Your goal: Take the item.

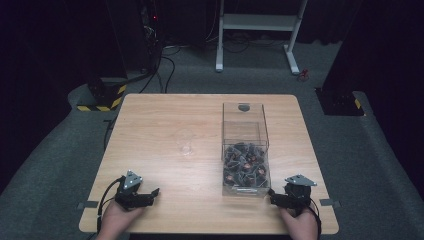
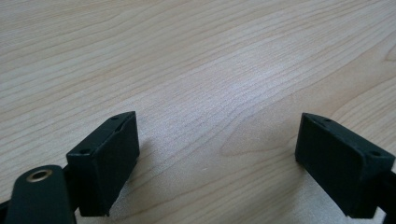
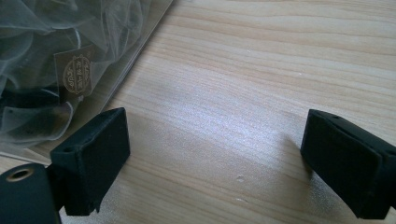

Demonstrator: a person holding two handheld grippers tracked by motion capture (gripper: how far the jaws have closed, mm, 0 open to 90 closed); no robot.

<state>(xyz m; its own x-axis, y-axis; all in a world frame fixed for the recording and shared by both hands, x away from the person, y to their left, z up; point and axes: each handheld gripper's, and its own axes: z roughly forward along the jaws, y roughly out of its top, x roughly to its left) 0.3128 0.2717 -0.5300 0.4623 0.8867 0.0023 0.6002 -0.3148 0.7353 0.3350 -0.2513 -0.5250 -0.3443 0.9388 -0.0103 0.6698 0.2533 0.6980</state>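
Both grippers resting on wooden table point(image 1: 165, 120), left gripper point(image 1: 150, 192) and right gripper point(image 1: 272, 196) jaws wide apart holding nothing, clear box point(image 1: 244, 145) of small wrapped items just beside right, small clear cup point(image 1: 186, 146) mid-table

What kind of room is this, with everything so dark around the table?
Probably a lab or recording studio: a lone wooden table on grey carpet, dark curtains around, cables on the floor, and hazard-striped stand bases.

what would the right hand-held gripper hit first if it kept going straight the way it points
Probably nothing: the right hand-held gripper faces bare table, with the clear box just off to one side, though depth is unclear.
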